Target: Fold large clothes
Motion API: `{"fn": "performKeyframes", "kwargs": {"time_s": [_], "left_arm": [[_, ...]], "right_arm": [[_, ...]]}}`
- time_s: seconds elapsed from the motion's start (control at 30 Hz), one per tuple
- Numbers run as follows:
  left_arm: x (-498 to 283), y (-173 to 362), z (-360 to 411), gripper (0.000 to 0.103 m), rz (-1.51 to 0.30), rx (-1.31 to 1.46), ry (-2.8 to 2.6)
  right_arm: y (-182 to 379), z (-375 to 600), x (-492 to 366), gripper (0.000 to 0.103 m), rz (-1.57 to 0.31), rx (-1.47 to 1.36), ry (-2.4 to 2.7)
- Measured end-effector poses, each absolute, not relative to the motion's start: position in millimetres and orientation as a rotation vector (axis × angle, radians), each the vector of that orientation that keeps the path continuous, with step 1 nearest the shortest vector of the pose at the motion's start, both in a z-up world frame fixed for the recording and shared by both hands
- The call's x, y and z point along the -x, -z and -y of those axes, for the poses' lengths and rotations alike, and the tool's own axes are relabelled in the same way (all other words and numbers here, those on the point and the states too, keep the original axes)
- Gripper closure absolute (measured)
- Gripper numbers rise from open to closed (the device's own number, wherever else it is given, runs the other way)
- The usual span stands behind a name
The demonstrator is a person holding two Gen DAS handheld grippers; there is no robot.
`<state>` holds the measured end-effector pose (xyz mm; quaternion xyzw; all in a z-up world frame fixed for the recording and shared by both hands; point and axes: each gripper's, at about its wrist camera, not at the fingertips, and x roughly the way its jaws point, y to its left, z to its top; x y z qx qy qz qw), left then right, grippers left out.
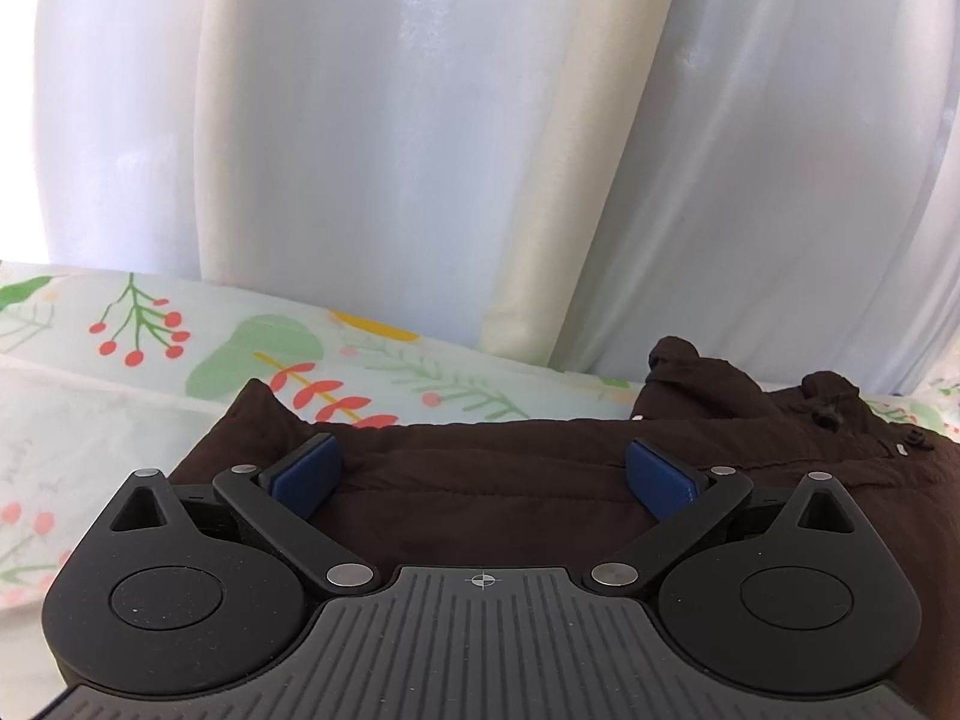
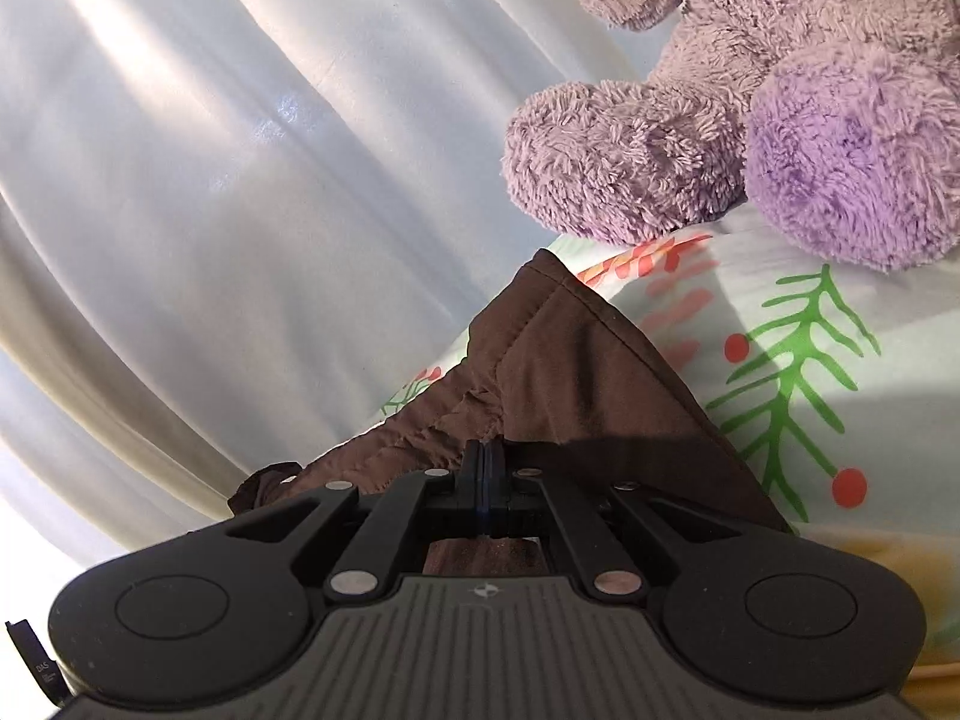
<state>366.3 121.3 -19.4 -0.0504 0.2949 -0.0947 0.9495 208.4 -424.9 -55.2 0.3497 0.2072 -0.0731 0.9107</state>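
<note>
A dark brown garment point(image 1: 492, 480) lies on a floral bed sheet point(image 1: 180, 336). My left gripper point(image 1: 485, 471) is open, its blue pads point(image 1: 306, 471) spread wide just above the brown cloth, holding nothing. In the right wrist view my right gripper point(image 2: 487, 462) is shut on an edge of the brown garment point(image 2: 576, 372). The cloth runs forward from the closed pads to a stitched corner that rests on the sheet point(image 2: 780, 312).
A white curtain point(image 1: 420, 150) hangs behind the bed in both views. A purple plush toy point(image 2: 750, 120) sits on the sheet at the upper right of the right wrist view, close beyond the garment's corner.
</note>
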Motion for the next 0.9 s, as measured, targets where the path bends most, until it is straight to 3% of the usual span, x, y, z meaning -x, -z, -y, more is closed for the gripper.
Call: {"fn": "performKeyframes", "kwargs": {"time_s": [0.27, 0.67, 0.9], "left_arm": [[-354.2, 5.2, -130.7, 0.000, -0.642, -0.033, 0.296], [-359.3, 16.3, -147.9, 0.000, -0.616, 0.123, 0.322], [-319.6, -7.5, -156.1, 0.000, -0.606, 0.002, 0.255]], "right_arm": [[48.4, 424.3, -193.4, 0.103, -0.428, -0.699, 0.148], [68.6, 449.8, -194.1, 0.103, -0.389, -0.898, 0.083], [39.5, 424.5, -170.8, 0.099, -0.423, -0.701, 0.208]]}}
